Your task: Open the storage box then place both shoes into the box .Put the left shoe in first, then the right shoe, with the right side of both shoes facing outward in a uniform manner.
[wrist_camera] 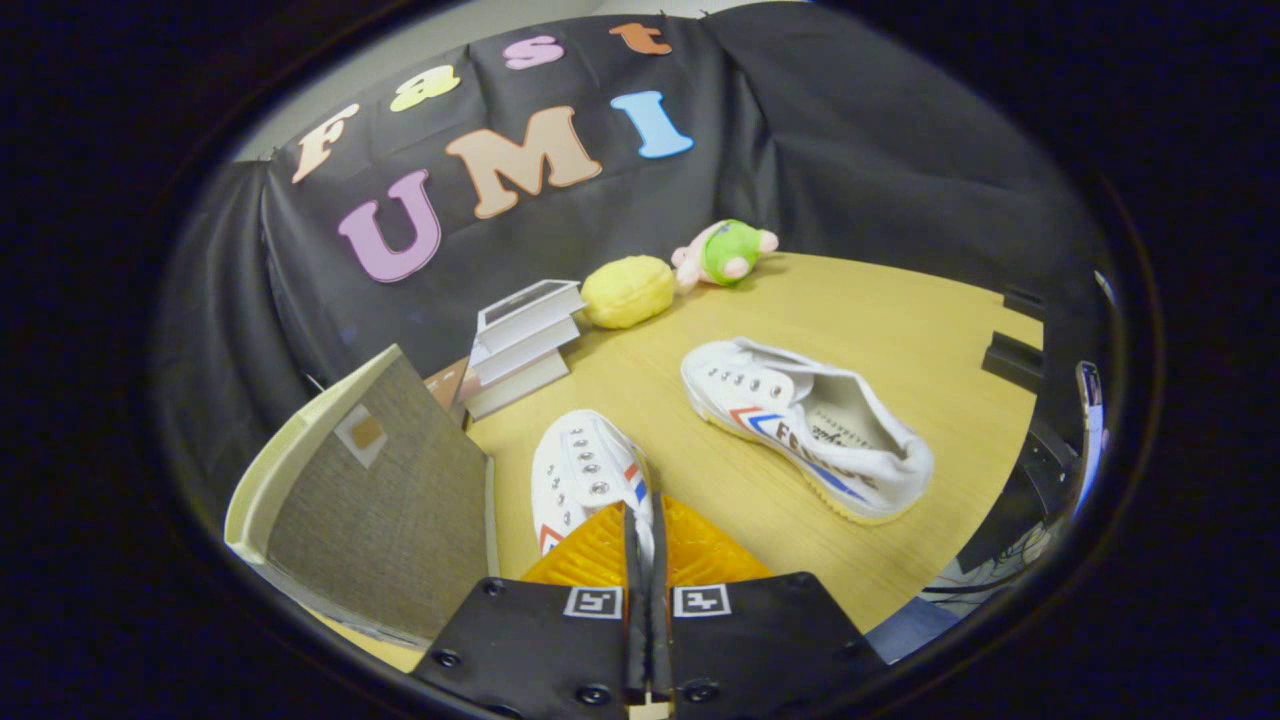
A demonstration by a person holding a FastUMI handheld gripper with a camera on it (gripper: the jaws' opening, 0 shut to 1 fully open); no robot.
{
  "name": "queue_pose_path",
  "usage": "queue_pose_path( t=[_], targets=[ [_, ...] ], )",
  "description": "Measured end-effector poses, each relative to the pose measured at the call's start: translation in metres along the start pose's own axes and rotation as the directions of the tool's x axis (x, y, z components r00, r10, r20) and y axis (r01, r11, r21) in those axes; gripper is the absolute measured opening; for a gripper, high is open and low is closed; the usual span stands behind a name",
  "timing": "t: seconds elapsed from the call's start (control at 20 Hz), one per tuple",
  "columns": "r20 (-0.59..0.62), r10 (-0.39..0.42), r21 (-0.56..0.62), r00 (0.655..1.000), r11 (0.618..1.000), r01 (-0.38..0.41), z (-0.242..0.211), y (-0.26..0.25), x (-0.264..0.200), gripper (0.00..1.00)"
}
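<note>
Tongs point(642, 530): the two orange fingers point(590, 555) stand almost together, a thin strip of white shoe edge pinched between them, so they are clamped on the nearer shoe point(585, 475). That shoe is white canvas with metal eyelets and red and blue stripes, toe pointing away from the fingers; its rear part is hidden behind them.

Landmark: the held shoe.
- Left of it, just beside: storage box point(370, 500), grey woven fabric with a pale rim and a small tag on its face. It is tilted. Whether it is open I cannot tell from this angle.
- Right of it and a little farther off, apart: second shoe point(805, 430), same make, lying on its side on the desk point(900, 330), opening turned toward the tongs, striped flank up.
- Beyond it, toward the black cloth wall: a stack of books point(522, 345), then a yellow plush point(628, 291) touching the stack's right, then a pink and green plush toy point(725, 252) just beyond that.
</note>
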State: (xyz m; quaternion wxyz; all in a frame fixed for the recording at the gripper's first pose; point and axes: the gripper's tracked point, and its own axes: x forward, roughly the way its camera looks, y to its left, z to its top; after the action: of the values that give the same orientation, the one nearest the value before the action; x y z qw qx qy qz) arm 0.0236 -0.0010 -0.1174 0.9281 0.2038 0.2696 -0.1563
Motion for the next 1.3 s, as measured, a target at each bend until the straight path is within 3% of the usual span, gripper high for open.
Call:
queue_pose_path(
  t=[0.5,0.75,1.0,1.3],
  targets=[
    [0.233,0.028,-0.097,0.972,0.995,-0.005,0.117,0.048,-0.058,0.05],
    [0.295,0.119,-0.14,0.948,0.987,-0.08,0.156,0.109,-0.086,0.05],
    [0.252,0.232,-0.156,0.94,0.968,-0.197,0.141,0.179,-0.104,0.05],
    [0.093,0.289,-0.142,0.953,0.951,-0.275,0.068,0.236,-0.097,0.05]
  ],
)
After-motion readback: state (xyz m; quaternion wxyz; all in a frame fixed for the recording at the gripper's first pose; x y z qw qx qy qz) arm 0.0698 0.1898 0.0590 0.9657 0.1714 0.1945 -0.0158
